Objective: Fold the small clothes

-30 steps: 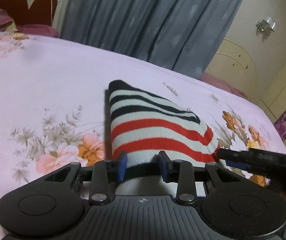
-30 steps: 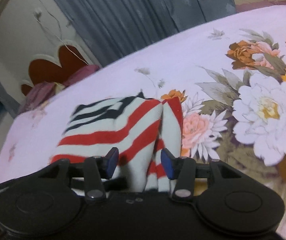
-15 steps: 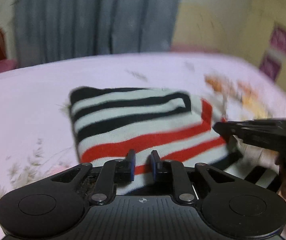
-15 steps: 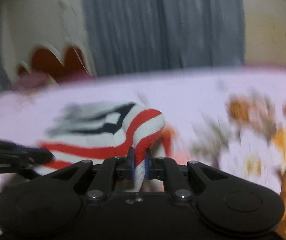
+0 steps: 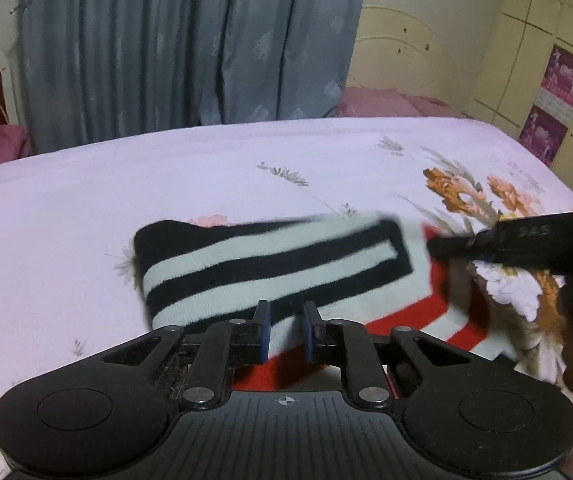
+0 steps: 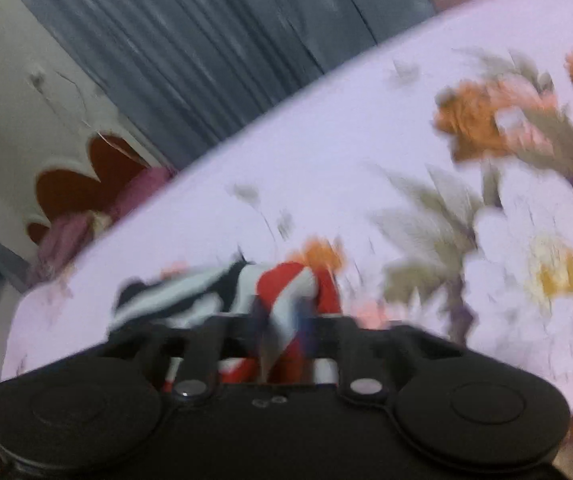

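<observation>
One striped garment (image 5: 270, 264) on the bedsheet (image 5: 66, 220); left gripper (image 5: 285, 332) and right gripper (image 6: 282, 320) each clench it; no legible writing

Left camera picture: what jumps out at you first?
The striped knit garment, black and white bands at the left and red and white ones at the right, lies in the middle of the pale lilac flowered bedsheet. The left tool pinches its near edge, and the right tool comes in from the right side to grip its red corner. Behind the bed hangs a grey-blue curtain.
</observation>
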